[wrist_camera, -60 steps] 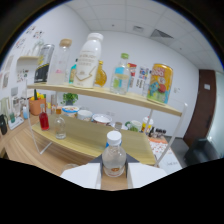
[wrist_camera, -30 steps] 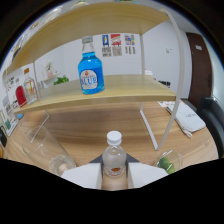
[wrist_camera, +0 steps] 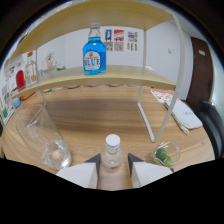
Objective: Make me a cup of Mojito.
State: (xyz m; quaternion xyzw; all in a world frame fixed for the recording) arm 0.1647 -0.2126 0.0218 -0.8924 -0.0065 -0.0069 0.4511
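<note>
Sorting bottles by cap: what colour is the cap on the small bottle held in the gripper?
White, on the small clear bottle the gripper holds; it shows in the gripper view.

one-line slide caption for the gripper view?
Gripper holding a small clear bottle above a wooden table, beside an empty glass.

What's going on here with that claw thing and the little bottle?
A person is carrying a handheld claw, and it is gripping a small clear bottle with a white cap between its two fingers. It hangs over a wooden table, with an empty glass to one side and a small cup of lime pieces to the other. A blue bottle stands on the shelf beyond.
</note>
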